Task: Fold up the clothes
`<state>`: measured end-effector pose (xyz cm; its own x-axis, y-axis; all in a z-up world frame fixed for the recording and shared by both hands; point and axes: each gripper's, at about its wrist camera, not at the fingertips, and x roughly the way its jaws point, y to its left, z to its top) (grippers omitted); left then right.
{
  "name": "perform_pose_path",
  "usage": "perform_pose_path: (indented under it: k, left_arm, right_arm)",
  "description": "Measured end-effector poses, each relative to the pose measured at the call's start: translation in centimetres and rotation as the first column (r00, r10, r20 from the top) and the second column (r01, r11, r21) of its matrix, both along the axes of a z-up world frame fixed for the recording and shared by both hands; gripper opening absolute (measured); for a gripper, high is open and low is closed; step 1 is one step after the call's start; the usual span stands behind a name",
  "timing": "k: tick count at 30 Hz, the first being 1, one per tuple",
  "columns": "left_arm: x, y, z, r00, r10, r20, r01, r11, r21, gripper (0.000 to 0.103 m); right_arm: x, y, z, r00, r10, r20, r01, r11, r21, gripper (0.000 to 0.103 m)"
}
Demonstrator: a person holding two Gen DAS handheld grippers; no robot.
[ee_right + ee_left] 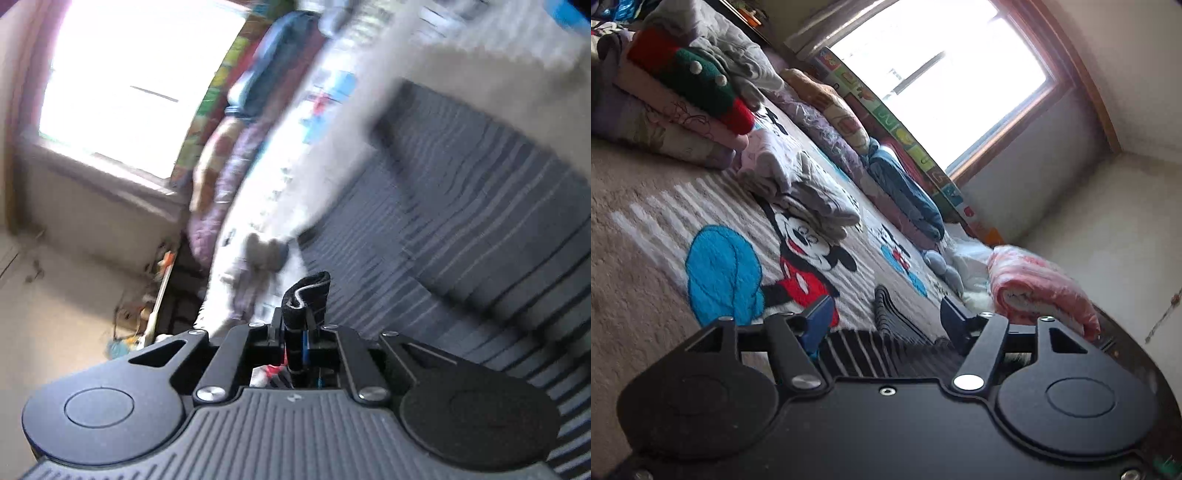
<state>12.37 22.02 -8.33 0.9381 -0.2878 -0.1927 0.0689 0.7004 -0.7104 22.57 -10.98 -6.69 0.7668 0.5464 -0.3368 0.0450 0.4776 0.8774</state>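
Two claws work: right claw (300, 314) pinches the striped garment (461, 229); left claw (886, 314), wide, should clamp its matching corner.

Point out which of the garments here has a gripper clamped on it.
The dark striped garment. The right gripper is shut on a fold of its edge; the folded grey clothes and the pink bundle lie untouched.

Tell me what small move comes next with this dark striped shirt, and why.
Probably close the left gripper on the fabric between its fingers. The right gripper already pinches an edge of the striped garment, while the left one stands open with striped cloth lying in its gap, so both sides would be held for a fold.
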Motion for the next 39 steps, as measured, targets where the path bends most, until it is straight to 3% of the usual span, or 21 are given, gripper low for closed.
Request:
perform_pose_path:
  k: [5, 11, 18, 22, 26, 27, 30, 32, 36, 37, 39]
  left_arm:
    - [-1.0, -1.9, 0.5, 0.999, -0.045, 0.004, 0.045, 0.996, 0.074, 0.076]
    - [-1.5, -3.9, 0.6, 0.997, -0.063, -0.04, 0.067, 0.993, 0.102, 0.078]
    - [-2.1, -7.7, 0.4, 0.987, -0.101, -0.121, 0.123, 0.974, 0.193, 0.079]
    - [-2.7, -10.3, 0.3, 0.986, -0.091, -0.142, 0.13, 0.947, 0.294, 0.078]
    - [-3.1, -13.8, 0.1, 0.986, -0.084, -0.147, 0.145, 0.868, 0.475, 0.065]
    - [-3.2, -14.7, 0.0, 0.984, -0.089, -0.152, 0.156, 0.842, 0.517, 0.058]
    - [-3.5, -17.3, -0.5, 0.982, -0.102, -0.158, 0.181, 0.746, 0.641, 0.039]
    - [-3.9, -19.0, -0.9, 0.985, -0.096, -0.146, 0.173, 0.664, 0.727, 0.021]
    - [-4.2, -21.0, -1.9, 0.983, -0.112, -0.146, 0.183, 0.536, 0.824, 0.012]
    - [-4.2, -21.3, -2.1, 0.982, -0.117, -0.148, 0.188, 0.519, 0.834, 0.011]
    - [-4.1, -21.3, -2.3, 0.98, -0.127, -0.155, 0.198, 0.512, 0.836, 0.011]
  right_arm:
    - [1.5, -1.2, 4.8, 0.994, 0.05, 0.092, -0.043, 0.996, -0.074, 0.01]
    - [1.7, -4.0, 8.9, 0.983, 0.073, 0.167, -0.045, 0.986, -0.163, 0.01]
    - [1.3, -7.2, 10.6, 0.979, 0.064, 0.196, -0.025, 0.981, -0.193, 0.01]
    - [1.3, -8.5, 11.2, 0.977, 0.062, 0.205, -0.02, 0.979, -0.201, 0.01]
    - [1.0, -9.9, 11.3, 0.976, 0.054, 0.211, -0.015, 0.983, -0.183, 0.01]
    - [0.9, -10.3, 11.2, 0.976, 0.052, 0.213, -0.014, 0.984, -0.176, 0.01]
    - [0.5, -11.5, 10.9, 0.975, 0.047, 0.217, -0.013, 0.988, -0.154, 0.01]
    - [0.2, -12.2, 10.6, 0.975, 0.045, 0.218, -0.014, 0.99, -0.143, 0.01]
    - [-0.3, -13.8, 10.1, 0.972, 0.046, 0.229, -0.018, 0.992, -0.124, 0.01]
    - [-0.6, -14.2, 10.0, 0.971, 0.045, 0.234, -0.017, 0.993, -0.118, 0.01]
    - [-1.1, -15.1, 9.8, 0.969, 0.034, 0.246, -0.008, 0.994, -0.105, 0.01]
